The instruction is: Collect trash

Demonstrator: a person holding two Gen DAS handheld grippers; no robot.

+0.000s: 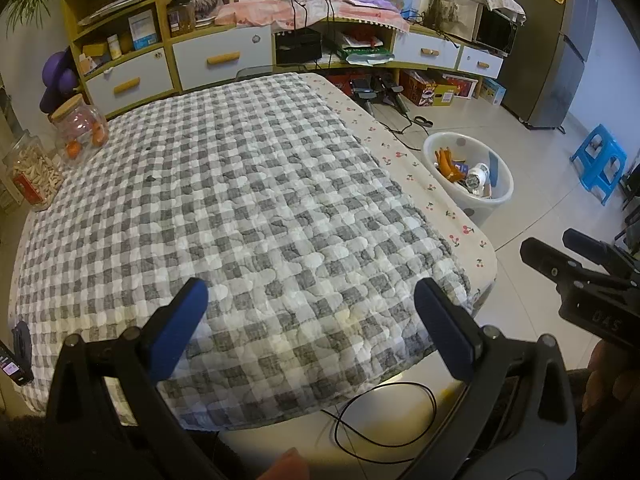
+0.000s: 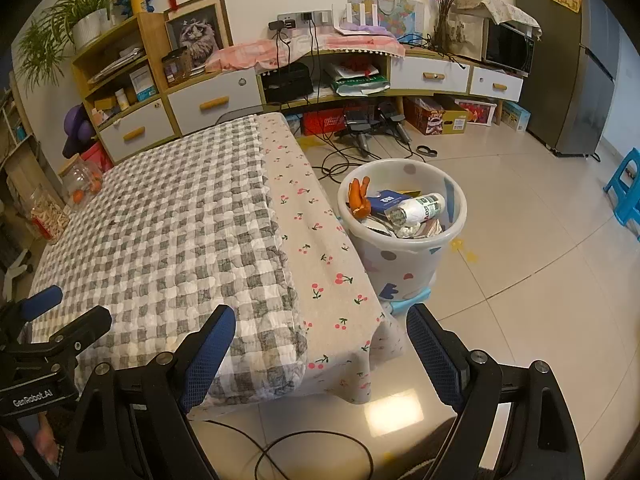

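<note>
A checked quilted cloth (image 1: 224, 208) covers the worktop, with no trash visible on it. Right of it on the floor, the trash bin (image 2: 404, 264) holds wrappers. Left claw (image 1: 312, 320) and right claw (image 2: 320, 348) hover spread, empty. Likely finished; scan edges before stopping.

We hold the left gripper (image 1: 310, 308) with its jaws spread wide and nothing between the blue pads (image 1: 176, 328), poised above the near edge of the worktop (image 1: 248, 184). Our right gripper (image 2: 320, 344) is likewise wide apart and empty, just off the worktop's near right corner, beside the left.
</note>
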